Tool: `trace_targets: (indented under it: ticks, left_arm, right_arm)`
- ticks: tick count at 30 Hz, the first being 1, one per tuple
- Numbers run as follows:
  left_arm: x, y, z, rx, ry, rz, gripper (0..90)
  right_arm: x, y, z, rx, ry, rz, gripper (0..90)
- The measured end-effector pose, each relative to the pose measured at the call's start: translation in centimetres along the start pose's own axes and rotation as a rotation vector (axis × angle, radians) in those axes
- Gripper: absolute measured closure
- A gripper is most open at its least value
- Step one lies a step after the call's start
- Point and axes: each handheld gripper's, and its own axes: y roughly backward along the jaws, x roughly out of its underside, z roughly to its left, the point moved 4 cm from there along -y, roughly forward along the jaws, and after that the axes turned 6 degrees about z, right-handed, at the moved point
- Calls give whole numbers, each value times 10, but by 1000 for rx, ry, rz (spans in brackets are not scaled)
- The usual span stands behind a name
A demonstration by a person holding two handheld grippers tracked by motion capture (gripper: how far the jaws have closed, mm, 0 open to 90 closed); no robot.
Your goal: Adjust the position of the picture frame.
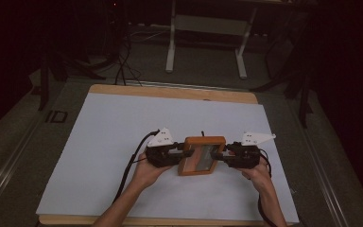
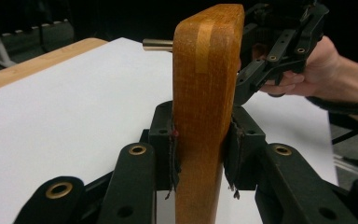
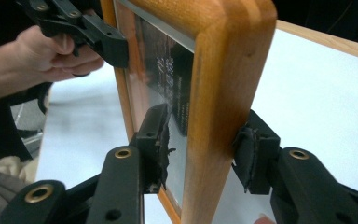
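- High view: you have the wooden picture frame at the lower middle of the shot, over the white sheet covering the table, with the left gripper at its left edge and the right gripper at its right edge. Its glass front tilts up and toward you; its long axis seems to run roughly away from you, though the shape is close to square.
- Left gripper view: your jaws are clamped on the frame's side rail, pads pressing on both faces. The rail stands upright through the middle, and a metal peg juts from the frame's back at the upper left.
- Right gripper view: the jaws straddle the opposite rail. The left pad lies on the glass; whether the right pad presses the back I cannot tell.
- Judged step: a two-handed hold on the frame. Before moving it, make the right grip firm, then keep both hands level.
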Motion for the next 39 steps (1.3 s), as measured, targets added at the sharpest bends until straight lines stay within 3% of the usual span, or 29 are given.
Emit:
trace_targets:
  ticks: [4, 9, 20, 30, 39]
  left_arm:
    - [3, 11, 8, 14, 27, -16, 671]
    - [7, 26, 16, 2, 39, -19, 654]
    - [24, 50, 31, -8, 82, -29, 641]
    - [39, 45, 43, 1, 149, -2, 624]
    - [42, 41, 52, 3, 202, -22, 610]
  right_arm:
    - [-7, -7, 5, -18, -2, -13, 617]
    - [-14, -20, 10, -51, -7, -26, 641]
    - [-26, -49, 18, -79, -8, -12, 654]
    - [-20, -65, 16, -77, -60, 12, 657]
    - [-18, -69, 11, -67, -110, -1, 658]
